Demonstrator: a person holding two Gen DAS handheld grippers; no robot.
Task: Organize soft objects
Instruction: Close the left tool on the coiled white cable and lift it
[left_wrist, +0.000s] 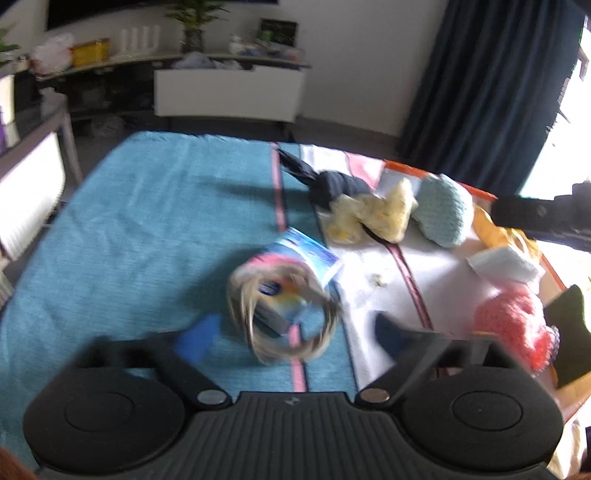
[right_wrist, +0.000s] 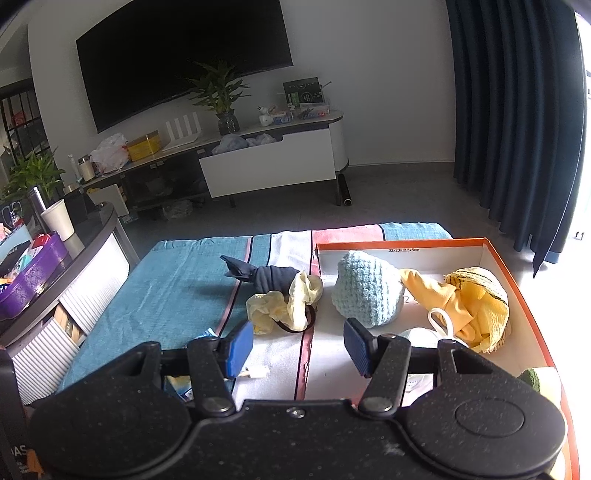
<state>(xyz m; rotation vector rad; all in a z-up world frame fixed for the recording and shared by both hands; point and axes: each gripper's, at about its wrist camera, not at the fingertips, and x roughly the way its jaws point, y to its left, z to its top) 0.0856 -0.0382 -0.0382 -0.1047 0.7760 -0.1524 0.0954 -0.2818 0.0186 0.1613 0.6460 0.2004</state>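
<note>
Between the open left gripper (left_wrist: 295, 339) fingers, a blurred packet (left_wrist: 288, 295) lies loose.

A large dark television (right_wrist: 184, 62) hung on the white wall above a long low media console (right_wrist: 273, 162). On the console stood a potted green plant (right_wrist: 219, 98), a yellow box (right_wrist: 144, 146), a white plastic bag (right_wrist: 109, 151) and a row of white upright pieces (right_wrist: 183, 129). Dark blue curtains (right_wrist: 517, 122) hung at the right beside a bright window. The floor (right_wrist: 388, 199) was grey. At the left, a curved counter (right_wrist: 99, 229) carried a purple tray (right_wrist: 33, 277) and a white cup (right_wrist: 59, 219), with another leafy plant (right_wrist: 33, 173) behind it.
</note>
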